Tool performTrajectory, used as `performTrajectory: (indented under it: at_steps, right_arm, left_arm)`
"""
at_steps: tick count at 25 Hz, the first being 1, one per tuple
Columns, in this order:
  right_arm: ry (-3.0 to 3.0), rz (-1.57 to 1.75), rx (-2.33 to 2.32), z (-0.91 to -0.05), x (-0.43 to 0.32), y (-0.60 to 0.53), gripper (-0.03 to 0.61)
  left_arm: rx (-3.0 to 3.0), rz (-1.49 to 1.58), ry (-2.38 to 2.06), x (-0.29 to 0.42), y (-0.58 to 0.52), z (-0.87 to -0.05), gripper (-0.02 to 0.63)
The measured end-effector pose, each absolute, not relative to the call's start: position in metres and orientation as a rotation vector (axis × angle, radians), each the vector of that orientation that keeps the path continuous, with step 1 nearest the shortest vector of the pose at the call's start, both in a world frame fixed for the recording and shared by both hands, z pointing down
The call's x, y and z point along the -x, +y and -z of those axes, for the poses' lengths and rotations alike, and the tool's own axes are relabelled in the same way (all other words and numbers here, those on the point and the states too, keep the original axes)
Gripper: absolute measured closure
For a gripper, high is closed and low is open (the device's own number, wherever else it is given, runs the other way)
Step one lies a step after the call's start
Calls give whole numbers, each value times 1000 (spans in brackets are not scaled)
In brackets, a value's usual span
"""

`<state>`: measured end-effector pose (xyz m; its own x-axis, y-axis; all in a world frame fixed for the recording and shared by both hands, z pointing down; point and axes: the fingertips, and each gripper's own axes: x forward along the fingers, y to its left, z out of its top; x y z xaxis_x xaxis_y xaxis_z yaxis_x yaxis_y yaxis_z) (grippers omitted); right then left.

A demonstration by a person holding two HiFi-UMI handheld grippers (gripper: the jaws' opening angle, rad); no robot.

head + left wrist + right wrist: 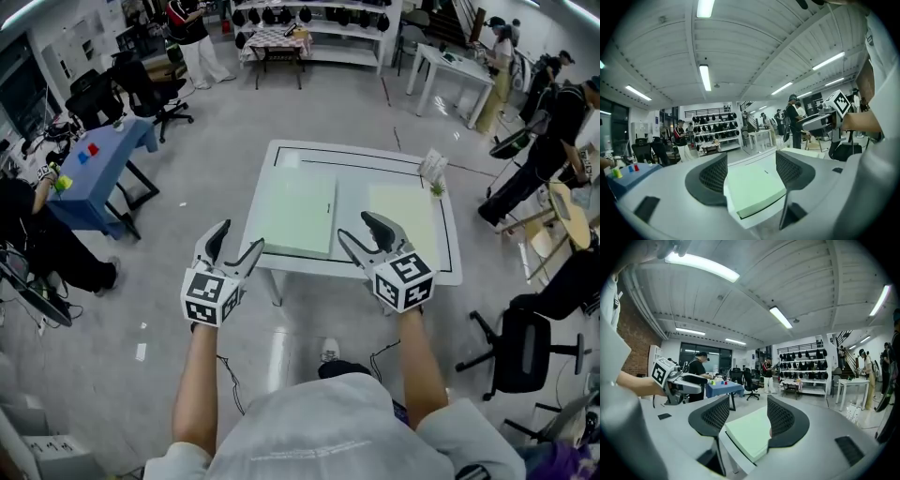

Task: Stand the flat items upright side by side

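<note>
Two pale green flat items lie on the white table (361, 161), one at the left (298, 216) and one at the right (403, 217). My left gripper (234, 248) hangs in the air just short of the table's near edge, open and empty. My right gripper (366, 236) is level with it at the near edge, also open and empty. In the left gripper view the left gripper (750, 171) frames a green item (754, 187) that lies beyond the jaws. In the right gripper view the right gripper (747, 416) frames a green item (747, 434) the same way.
A small potted plant with a card (434, 171) stands at the table's far right corner. A blue table (103, 150) and office chairs are at the left, a black chair (520, 347) at the right. People stand around the room's edges.
</note>
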<state>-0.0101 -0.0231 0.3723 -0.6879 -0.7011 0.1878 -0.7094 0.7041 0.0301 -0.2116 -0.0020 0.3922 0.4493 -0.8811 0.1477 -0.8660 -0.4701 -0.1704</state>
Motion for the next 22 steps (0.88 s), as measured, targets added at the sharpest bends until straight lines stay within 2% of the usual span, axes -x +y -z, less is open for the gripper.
performTrajectory:
  at_steps: [12, 22]
  right_arm:
    - [-2757, -217, -1010, -409, -22, -152, 308]
    - [-2673, -448, -943, -475, -2, -205, 281]
  left_arm:
    - [2638, 396, 1774, 176, -116, -420, 295]
    - [2767, 378, 1803, 186, -181, -466, 288]
